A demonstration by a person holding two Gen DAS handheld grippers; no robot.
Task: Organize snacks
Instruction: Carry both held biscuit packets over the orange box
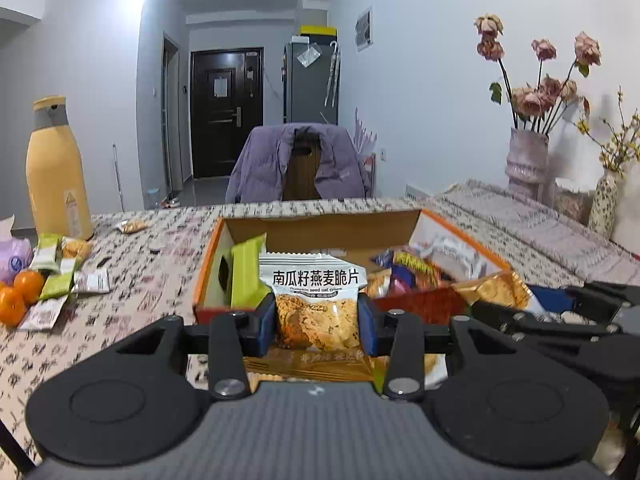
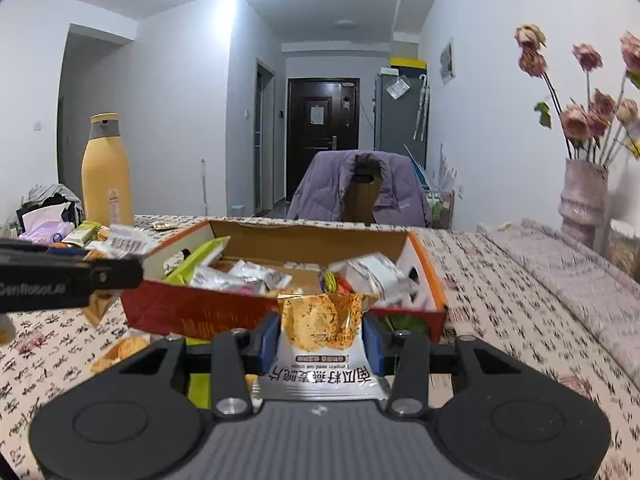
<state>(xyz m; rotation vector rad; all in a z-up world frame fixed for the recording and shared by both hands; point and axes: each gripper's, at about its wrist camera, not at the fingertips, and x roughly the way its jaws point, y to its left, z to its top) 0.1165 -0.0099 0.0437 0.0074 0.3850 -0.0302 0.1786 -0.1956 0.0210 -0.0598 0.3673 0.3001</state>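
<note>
Two oat crisp packets are clamped, one per gripper: the left gripper holds its packet upright, label upward; the right gripper holds its packet upside down. Only the left view shows oranges. Both hover before the snack box on a calligraphy-print tablecloth.

Two oat crisp packets, one upright, one upside down, sit before the open orange snack box.
</note>
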